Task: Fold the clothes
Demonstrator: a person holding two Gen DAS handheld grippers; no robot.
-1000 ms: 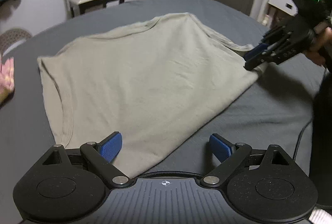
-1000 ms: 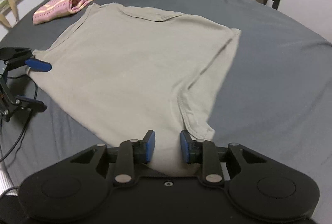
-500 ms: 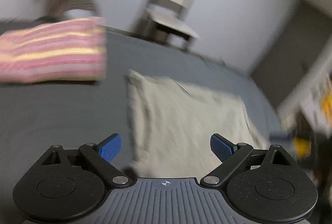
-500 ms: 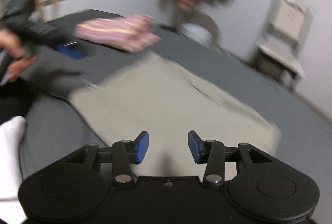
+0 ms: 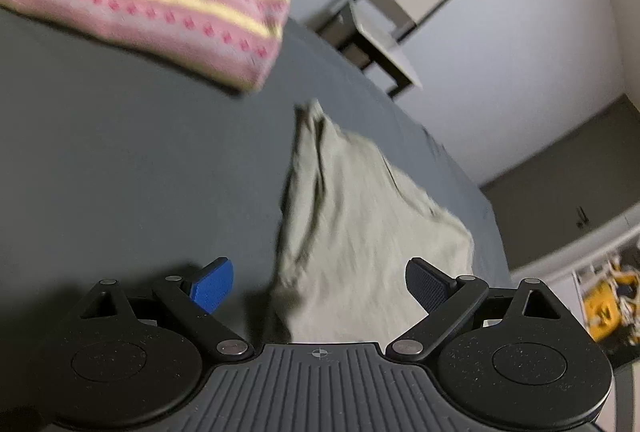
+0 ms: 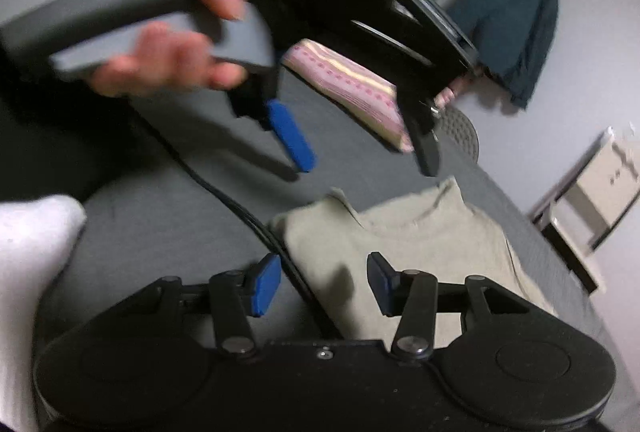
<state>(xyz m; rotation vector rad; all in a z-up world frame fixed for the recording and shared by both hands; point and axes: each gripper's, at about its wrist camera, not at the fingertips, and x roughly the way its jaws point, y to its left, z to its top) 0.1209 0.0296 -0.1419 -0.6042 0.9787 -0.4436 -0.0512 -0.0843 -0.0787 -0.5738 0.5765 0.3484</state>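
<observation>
Jaws on both grippers stand apart and hold nothing. Left gripper spreads wide, low over the near corner of the beige shirt; its left pad sits over bare bedsheet, its right pad over cloth. Right gripper gapes less far, its jaws straddling the shirt's near edge and a black cable that trails across the bed just beside that edge.

Shirt lies on the grey bed as a narrowed, layered strip, neckline toward the far end in the right wrist view. Whether another fold is due, or this is the finished shape, cannot be told from here.

Risks, as judged:
- Cable runs between the right jaws; a pinch there would catch cable with cloth, or drag the layers askew.
- Left jaws half off the cloth; a close here may nip one layer only, and the stack would slide open on lifting.
- The two grippers sit close together; the left one, seen in the person's hand, hangs just above the right. A knock is possible.
- Both views are blurred, so edges are hard to place.

Pink striped cloth lies folded, well apart. No containers in view; shelf clutter at the edge is too blurred to name.
</observation>
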